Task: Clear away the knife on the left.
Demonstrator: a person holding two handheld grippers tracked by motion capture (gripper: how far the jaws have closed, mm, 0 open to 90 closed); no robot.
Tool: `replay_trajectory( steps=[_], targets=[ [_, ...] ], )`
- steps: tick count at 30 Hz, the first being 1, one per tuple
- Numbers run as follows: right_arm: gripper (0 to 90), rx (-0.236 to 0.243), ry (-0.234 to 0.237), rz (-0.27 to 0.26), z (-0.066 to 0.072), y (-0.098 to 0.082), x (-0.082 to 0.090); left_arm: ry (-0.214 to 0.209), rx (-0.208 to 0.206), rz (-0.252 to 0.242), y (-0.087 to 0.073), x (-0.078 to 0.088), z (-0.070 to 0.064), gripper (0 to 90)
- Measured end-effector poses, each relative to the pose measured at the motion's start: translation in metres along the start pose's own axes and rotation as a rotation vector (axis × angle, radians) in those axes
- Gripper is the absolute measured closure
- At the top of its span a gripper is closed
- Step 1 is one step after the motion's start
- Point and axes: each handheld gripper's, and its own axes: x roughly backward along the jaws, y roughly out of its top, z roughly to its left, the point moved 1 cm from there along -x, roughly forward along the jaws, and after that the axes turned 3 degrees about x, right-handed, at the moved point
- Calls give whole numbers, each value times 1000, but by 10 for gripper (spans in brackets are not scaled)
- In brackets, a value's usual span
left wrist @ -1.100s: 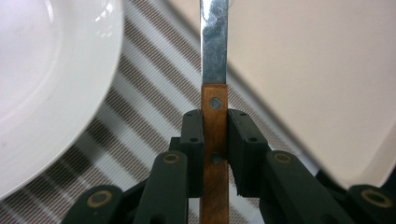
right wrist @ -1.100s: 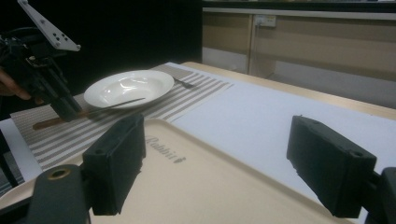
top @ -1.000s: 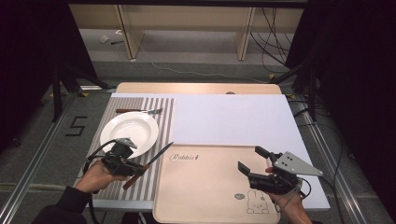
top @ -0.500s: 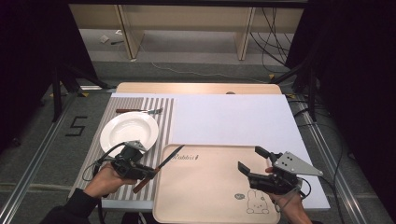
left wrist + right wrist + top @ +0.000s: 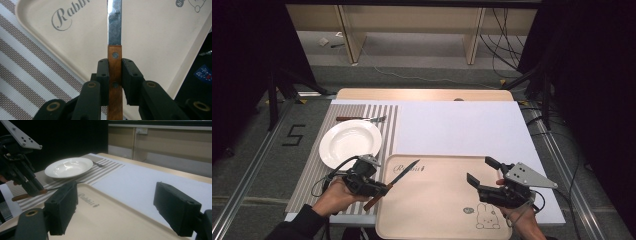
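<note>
Two claws work at the counter (image 5: pixel 462 125). From the high view, the left claw (image 5: pixel 379 188), at about 7 o'clock, grips a knife (image 5: pixel 393 183) by its wooden handle, the blade slanting toward 1 o'clock over the near-left corner of the tray (image 5: pixel 437 210). The right claw (image 5: pixel 478 171), at about 5 o'clock, hangs over the tray's right part with its jaws wide and nothing between them. A plate (image 5: pixel 349 142) sits on the striped mat (image 5: pixel 312 180) at 10 o'clock of the tray, and a fork (image 5: pixel 362 119) lies past the plate, toward 12 o'clock.

In the left gripper view, the pads (image 5: pixel 103 75) press on both sides of the handle (image 5: pixel 115 65), and the blade (image 5: pixel 114 25) runs up toward 12 o'clock over the tray (image 5: pixel 155 45), with the mat (image 5: pixel 30 75) at 8 o'clock.

In the right gripper view, the two pads (image 5: pixel 62 205) stand far apart over the tray (image 5: pixel 105 217); the left claw (image 5: pixel 35 188) shows at 9 o'clock with the knife (image 5: pixel 22 196) level, its blade over the tray's rim, and the plate (image 5: pixel 68 167) beyond it.

The step in hand looks like carrying the knife onto the tray. The next move likely calls for lowering it flat onto the tray bed, then easing the jaws apart so it settles without sliding or tipping off the rim.
</note>
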Motion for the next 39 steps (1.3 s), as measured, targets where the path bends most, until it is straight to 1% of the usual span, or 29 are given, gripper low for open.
replay_trajectory(
  steps=[3, 4, 5, 6, 7, 9, 10, 12, 13, 26, 32, 38, 39],
  targets=[
    [206, 0, -1, -1, 0, 0, 0, -9, -3, 11, 1, -5, -4, 768],
    [207, 0, -1, -1, 0, 0, 0, -13, -10, 20, 2, -7, -5, 769],
    [207, 0, -1, -1, 0, 0, 0, -3, -15, 21, 2, -9, -6, 768],
    [207, 1, -1, -2, 0, 0, 0, -5, -19, 28, 2, -11, -7, 768],
    [207, 1, -1, -2, 0, 0, 0, -11, -15, 30, 2, -12, -8, 768],
    [207, 1, -2, -4, 0, 0, 0, -8, -14, 29, 3, -14, -10, 769],
    [207, 1, -2, -4, 0, 0, 0, -17, -19, 36, 4, -16, -13, 769],
    [207, 0, -2, -3, 0, 0, 0, -16, -21, 37, 4, -18, -14, 768],
    [207, 0, -2, -4, 0, 0, 0, -12, -28, 41, 5, -19, -16, 768],
    [207, 5, -1, -9, 0, 0, 0, -27, -55, 83, 9, -38, -31, 768],
    [207, 5, 0, -8, 0, 0, 0, -35, -57, 101, 10, -45, -35, 768],
    [207, 5, 1, -8, 0, 0, 0, -33, -57, 132, 9, -52, -35, 768],
    [207, 5, 0, -9, 0, 0, 0, -26, -57, 134, 9, -53, -36, 768]
  ],
)
